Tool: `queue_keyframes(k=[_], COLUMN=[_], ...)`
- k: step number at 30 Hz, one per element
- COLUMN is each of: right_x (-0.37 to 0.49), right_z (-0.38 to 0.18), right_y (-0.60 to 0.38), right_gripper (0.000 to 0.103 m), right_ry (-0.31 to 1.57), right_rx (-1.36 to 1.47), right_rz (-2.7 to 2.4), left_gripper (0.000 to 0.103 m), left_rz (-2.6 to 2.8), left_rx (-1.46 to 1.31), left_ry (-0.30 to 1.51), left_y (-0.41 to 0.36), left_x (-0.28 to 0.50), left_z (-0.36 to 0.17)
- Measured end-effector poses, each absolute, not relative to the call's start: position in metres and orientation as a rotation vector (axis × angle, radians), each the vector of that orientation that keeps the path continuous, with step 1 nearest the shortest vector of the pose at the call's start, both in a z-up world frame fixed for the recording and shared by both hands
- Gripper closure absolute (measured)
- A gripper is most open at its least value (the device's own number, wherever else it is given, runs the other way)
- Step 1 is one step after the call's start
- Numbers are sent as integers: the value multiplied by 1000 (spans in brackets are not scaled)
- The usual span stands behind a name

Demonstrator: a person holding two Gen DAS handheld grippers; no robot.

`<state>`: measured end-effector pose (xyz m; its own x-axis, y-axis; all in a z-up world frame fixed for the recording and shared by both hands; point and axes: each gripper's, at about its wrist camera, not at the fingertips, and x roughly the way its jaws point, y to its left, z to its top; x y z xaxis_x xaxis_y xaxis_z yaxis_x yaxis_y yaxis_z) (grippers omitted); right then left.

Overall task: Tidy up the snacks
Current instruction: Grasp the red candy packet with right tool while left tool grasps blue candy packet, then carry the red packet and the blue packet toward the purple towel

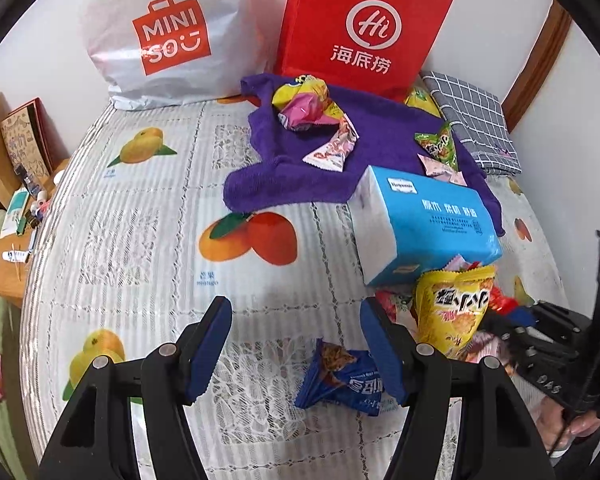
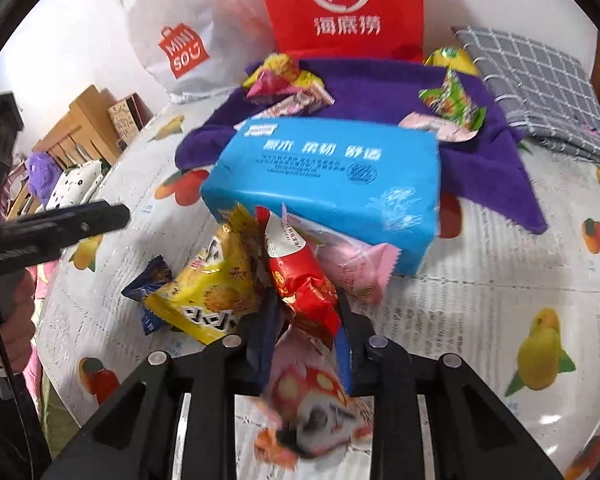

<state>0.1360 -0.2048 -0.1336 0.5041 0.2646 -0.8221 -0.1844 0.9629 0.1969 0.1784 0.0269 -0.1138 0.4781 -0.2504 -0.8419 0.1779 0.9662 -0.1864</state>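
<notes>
Fruit-print tablecloth: right tongs angled down, clamping pink snack packet.

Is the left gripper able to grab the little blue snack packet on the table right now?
Probably yes. The left gripper is open and empty, and the blue snack packet lies alone on the tablecloth, partly between its fingers near the right one. Nothing covers it; the yellow chip bag sits off to the side.
</notes>
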Motion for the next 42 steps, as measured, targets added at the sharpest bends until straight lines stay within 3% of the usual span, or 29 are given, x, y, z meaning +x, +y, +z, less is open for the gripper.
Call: queue_keyframes(k=[10, 21, 23, 25, 29, 32, 38, 42], right_x=[105, 92, 92, 92, 94, 93, 93, 102], right_z=[-108, -149, -153, -154, -156, -157, -155, -158], right_y=[-252, -296, -297, -300, -303, -306, -311, -307], right_gripper=[79, 78, 75, 74, 58, 48, 34, 33], right_ry=[909, 1004, 1011, 1008, 1019, 1020, 1004, 1002], right_rx=[125, 201, 200, 194, 137, 92, 37, 19], right_rz=[186, 125, 119, 111, 81, 57, 34, 50], left_gripper=[38, 30, 32, 43, 54, 55, 55, 55], left_rz=[-303, -310, -301, -295, -297, -287, -277, -272], left_rx=[-44, 90, 132, 165, 142, 107, 70, 66], left_ry=[1100, 1106, 1088, 1064, 1061, 1060, 1067, 1068], left_y=[7, -21, -26, -28, -20, -13, -3, -3], left_x=[161, 145, 144, 143, 146, 149, 157, 160], left_z=[-138, -163, -165, -164, -161, -161, -161, -161])
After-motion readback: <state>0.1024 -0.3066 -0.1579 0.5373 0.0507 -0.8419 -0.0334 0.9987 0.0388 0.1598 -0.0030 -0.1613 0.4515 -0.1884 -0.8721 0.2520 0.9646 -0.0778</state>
